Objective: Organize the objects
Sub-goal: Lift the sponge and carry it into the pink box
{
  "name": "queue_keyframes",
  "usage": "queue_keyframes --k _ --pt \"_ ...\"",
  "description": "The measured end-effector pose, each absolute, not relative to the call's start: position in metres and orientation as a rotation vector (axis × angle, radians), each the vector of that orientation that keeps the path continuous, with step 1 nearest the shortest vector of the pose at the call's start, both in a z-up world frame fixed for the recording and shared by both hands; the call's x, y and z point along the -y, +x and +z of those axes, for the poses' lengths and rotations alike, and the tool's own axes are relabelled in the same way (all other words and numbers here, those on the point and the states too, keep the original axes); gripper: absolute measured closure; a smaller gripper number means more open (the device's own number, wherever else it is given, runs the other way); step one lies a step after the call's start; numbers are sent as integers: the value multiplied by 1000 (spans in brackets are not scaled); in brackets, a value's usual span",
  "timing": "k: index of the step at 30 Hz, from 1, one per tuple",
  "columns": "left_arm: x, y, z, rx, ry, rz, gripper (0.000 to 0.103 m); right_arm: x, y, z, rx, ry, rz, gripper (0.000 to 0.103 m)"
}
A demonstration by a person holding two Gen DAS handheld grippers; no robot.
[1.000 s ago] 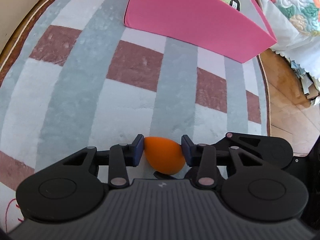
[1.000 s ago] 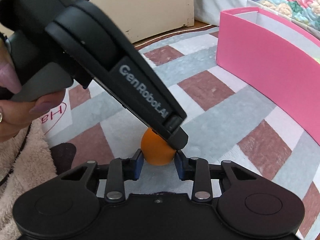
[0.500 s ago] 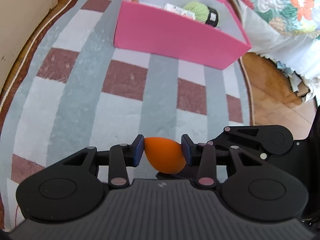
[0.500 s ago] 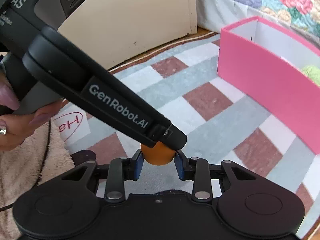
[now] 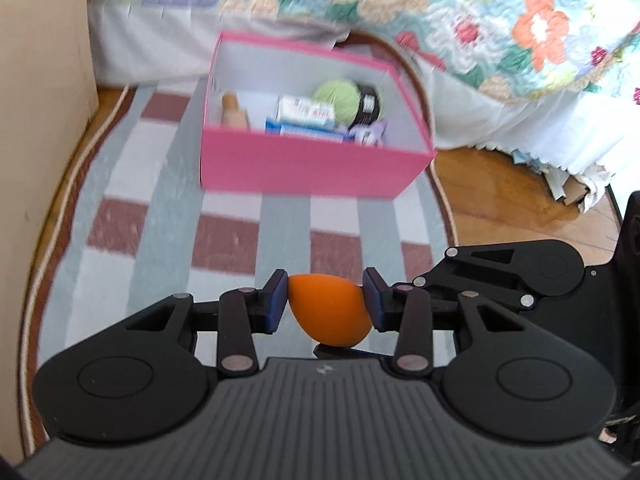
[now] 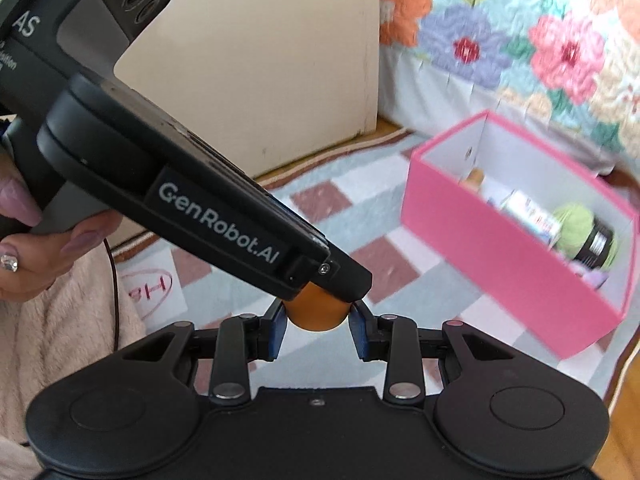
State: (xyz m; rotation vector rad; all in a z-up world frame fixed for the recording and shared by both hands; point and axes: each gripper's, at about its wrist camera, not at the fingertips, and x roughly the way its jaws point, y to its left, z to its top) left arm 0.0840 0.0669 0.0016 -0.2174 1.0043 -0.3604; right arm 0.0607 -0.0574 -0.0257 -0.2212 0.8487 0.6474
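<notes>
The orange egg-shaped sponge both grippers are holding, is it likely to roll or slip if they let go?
The orange sponge looks rounded and tapered, so it would probably roll in a curve. Its matte surface suggests decent grip. The left gripper and right gripper pinch its curved sides, so it could squirt out.

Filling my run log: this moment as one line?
left hand-held gripper: holds orange egg | right hand-held gripper: holds same egg | pink box: ahead

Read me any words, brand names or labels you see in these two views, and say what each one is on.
"GenRobot.AI": white print on the side of the left gripper.
"AS": tail end of a cut-off word on that gripper's upper body.
"H...": red handwriting in a red oval on a white paper; the rest is hidden.
Packages and the yarn's black band in the pink box: print too blurred to read.
</notes>
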Motion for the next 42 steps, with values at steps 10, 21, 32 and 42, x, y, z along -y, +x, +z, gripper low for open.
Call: queue_keyframes --k 10,21,32,42 --pt "-58 109 69 -913 -112 -374 63 51 93 25 -825 -233 621 65" --pt "-61 179 113 -834 -111 -338 63 48 157 59 -768 -257 593 64" --pt "-61 305 24 -884 -208 -269 63 73 274 -11 -886 2 455 64" --pt "-52 363 -61 -972 -209 -244 63 83 331 -90 -984 42 383 65"
